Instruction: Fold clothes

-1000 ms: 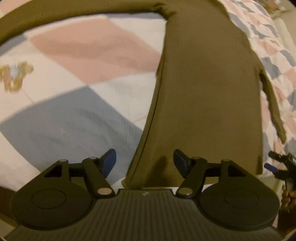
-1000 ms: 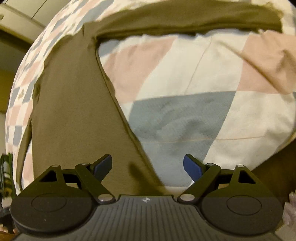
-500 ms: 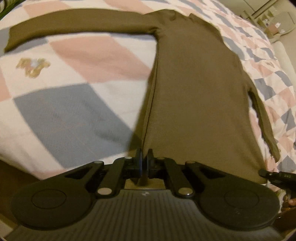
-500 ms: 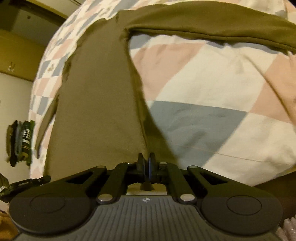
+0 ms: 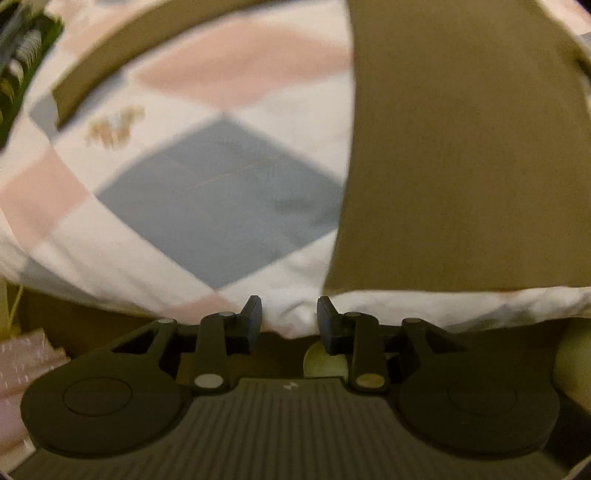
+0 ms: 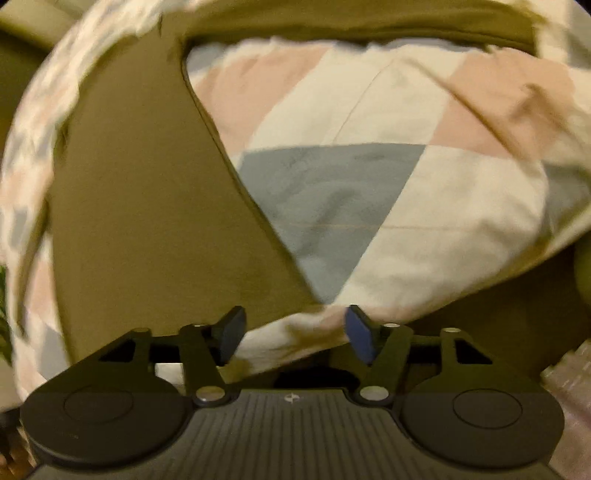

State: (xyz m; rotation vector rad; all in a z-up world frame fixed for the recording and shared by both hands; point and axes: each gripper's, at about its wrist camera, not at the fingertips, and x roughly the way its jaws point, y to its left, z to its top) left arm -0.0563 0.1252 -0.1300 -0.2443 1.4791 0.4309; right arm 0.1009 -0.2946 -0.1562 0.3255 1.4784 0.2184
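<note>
An olive-green long-sleeved top [image 5: 461, 155] lies spread flat on a bed covered by a quilt [image 5: 221, 206] patterned in pink, grey-blue and cream diamonds. In the left wrist view the body of the garment fills the upper right, its straight side edge running down to a hem that stops just short of the quilt's near edge; one sleeve [image 5: 122, 55] stretches away across the upper left, its cuff lying beside a small gold motif [image 5: 114, 125] on the quilt. The left gripper [image 5: 289, 321] sits below and just left of the hem's corner, off the cloth, with its jaws parted to a moderate gap and nothing between them; only the quilt's edge shows in the opening. In the right wrist view the same top [image 6: 147, 206] occupies the left half, its side edge slanting down toward the centre and ending in the hem corner, while the other sleeve [image 6: 369, 22] runs along the top of the picture. The right gripper [image 6: 295, 334] is spread wide and empty, its blue-padded fingertips [image 6: 357, 334] straddling the quilt's [image 6: 424, 192] rolled edge just below that hem corner, near the fabric but not touching it. Both views are somewhat blurred. A bit of pink textured material [image 6: 569, 373] shows at the lower right, beside the bed.
</note>
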